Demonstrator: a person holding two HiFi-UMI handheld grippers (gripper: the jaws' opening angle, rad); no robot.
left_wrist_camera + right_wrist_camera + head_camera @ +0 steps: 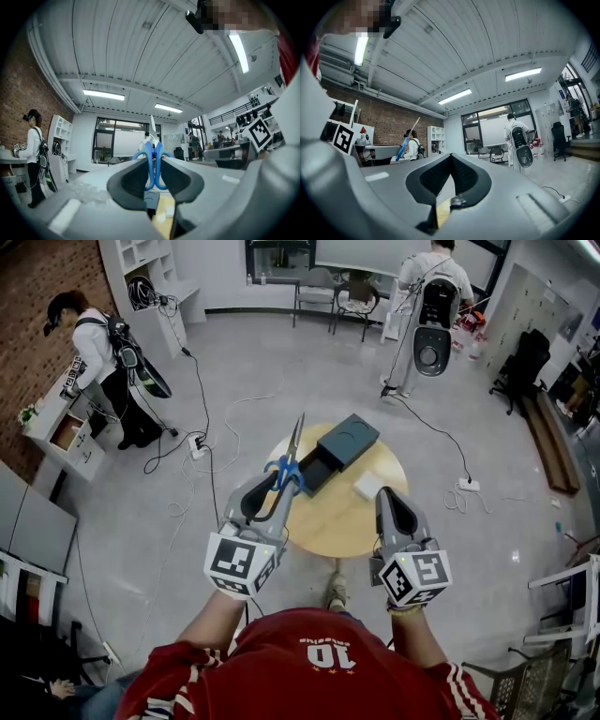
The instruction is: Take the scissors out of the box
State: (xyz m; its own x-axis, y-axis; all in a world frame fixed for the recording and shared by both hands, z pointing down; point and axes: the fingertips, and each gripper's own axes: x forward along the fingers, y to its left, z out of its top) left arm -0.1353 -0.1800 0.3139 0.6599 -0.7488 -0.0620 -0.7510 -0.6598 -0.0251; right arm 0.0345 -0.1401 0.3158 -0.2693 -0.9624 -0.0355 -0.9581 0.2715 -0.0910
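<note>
Now gripping scissors [289, 460] by their blue handles in the left gripper [277, 481], blades upward, above the open box [342, 444] on the table [347, 526], with right gripper [389, 496] closed, empty. Best lifted steadily, without loosening hold.

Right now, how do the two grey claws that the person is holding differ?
The left gripper is clamped on the blue-handled scissors, whose blades point away from the person; the right gripper holds nothing. The left gripper's jaws stand apart with the handles between them; the right gripper's jaws meet at the tips. Both are grey, carry a marker cube and hover by the round wooden table.
</note>
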